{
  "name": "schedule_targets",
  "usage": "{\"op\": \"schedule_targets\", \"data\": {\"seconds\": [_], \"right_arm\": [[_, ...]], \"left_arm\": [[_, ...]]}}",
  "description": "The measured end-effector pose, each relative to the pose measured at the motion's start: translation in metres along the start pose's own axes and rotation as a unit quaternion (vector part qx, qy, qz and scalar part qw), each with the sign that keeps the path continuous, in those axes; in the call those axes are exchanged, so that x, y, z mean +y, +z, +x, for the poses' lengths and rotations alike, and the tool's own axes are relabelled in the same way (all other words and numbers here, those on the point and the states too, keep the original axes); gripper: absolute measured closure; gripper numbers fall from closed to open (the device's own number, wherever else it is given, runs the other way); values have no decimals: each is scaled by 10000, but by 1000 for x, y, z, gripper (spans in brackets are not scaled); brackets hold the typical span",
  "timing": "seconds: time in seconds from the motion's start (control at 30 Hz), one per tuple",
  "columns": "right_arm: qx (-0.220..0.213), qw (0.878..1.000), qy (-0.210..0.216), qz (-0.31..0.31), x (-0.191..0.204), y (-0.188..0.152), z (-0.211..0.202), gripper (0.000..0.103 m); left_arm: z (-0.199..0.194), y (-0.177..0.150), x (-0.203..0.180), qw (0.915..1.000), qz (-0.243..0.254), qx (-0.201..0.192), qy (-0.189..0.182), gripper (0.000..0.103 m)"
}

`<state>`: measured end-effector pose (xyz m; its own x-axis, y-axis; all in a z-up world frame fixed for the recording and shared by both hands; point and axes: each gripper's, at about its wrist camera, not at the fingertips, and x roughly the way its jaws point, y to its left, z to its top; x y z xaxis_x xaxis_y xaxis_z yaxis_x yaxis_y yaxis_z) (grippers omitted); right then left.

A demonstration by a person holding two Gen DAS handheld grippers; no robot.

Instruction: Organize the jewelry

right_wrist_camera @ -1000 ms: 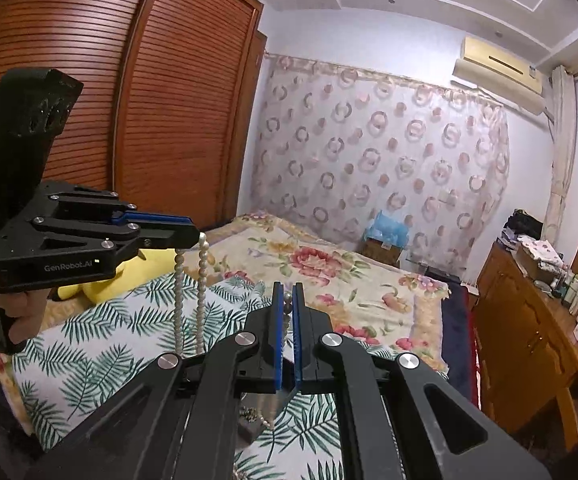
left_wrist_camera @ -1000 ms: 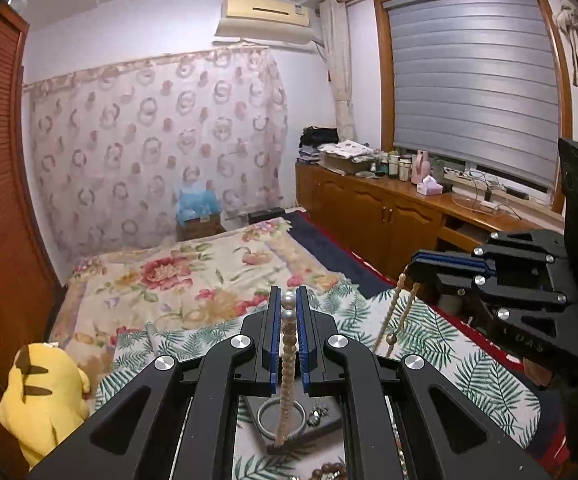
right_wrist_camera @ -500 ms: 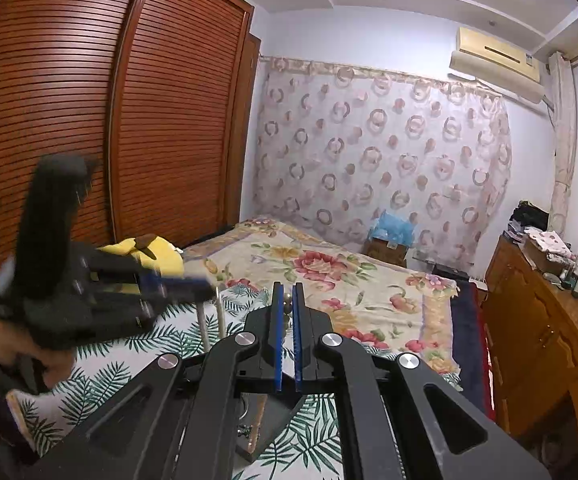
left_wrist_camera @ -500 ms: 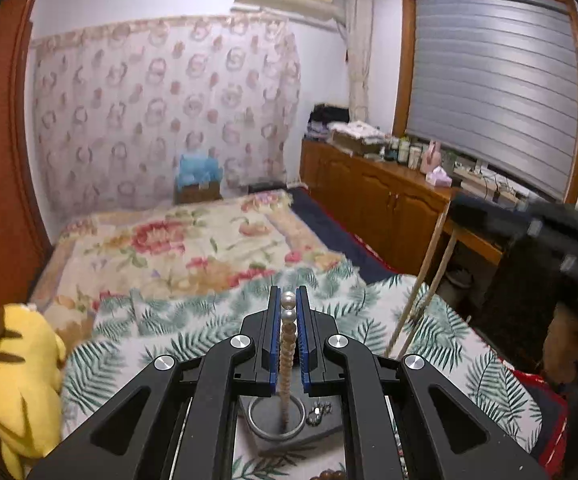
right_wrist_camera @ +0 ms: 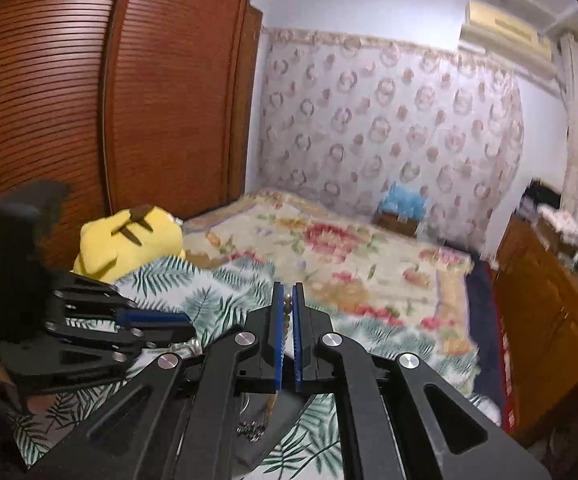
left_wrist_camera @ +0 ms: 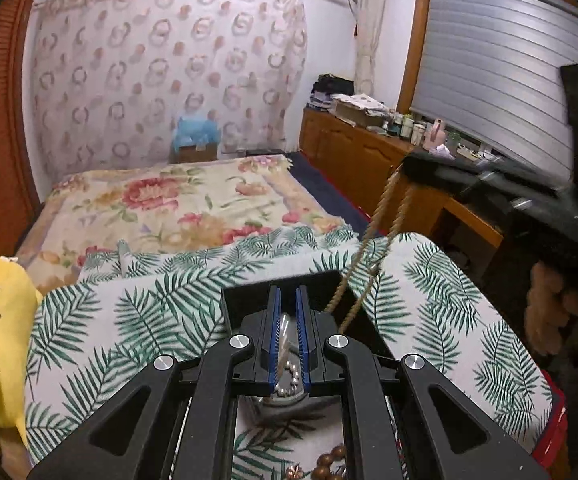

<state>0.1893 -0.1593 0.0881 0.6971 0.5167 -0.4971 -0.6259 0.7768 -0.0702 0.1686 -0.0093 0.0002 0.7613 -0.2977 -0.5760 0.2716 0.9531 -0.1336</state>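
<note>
The pearl necklace [left_wrist_camera: 363, 258] ran taut from the right gripper [right_wrist_camera: 287, 312], fingers clamped on it, down-left toward the left gripper [left_wrist_camera: 287, 320], whose slightly parted fingers held beads loosely.

A bed [left_wrist_camera: 177, 208] under a floral cover carries everything, its near part spread with a leaf-print cloth [left_wrist_camera: 441, 296]. A dark tray [left_wrist_camera: 249, 300] lies on the cloth, brown beads [left_wrist_camera: 331, 462] near its close edge. A yellow plush toy [right_wrist_camera: 129, 242] sits at the bed's left side.
</note>
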Motion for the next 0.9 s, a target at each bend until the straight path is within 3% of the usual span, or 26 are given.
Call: {"op": "schedule_targets", "data": {"seconds": [0.13,0.27,0.43,0.6,0.67,0.73,0.9], "right_arm": [[346,9994,47,87,3,-20,20,97],[493,9987,64,103,7,-33,26,97],[502,9985,170,138,16,-50,12,87],[608,9969,409,285,27,-83,-8,87],[738,9959,443,285,31,-98,-12,87],[890,9944,460,336,34,-117,-19,87],[1156,9911,414,513,35,-153,-33,87]], "left_arm": [[-6,-10,-5,9999,112,27,29,94],[-15,-23,-8,9999,153,38,13,80],[-22,-43,-10,9998,162,153,0,72],[-20,-65,-15,9993,183,336,-26,66],[-19,-73,-16,9991,157,404,-42,55],[-17,-82,-17,9987,174,480,-44,52],[-17,-102,-18,9976,101,674,-88,48]]}}
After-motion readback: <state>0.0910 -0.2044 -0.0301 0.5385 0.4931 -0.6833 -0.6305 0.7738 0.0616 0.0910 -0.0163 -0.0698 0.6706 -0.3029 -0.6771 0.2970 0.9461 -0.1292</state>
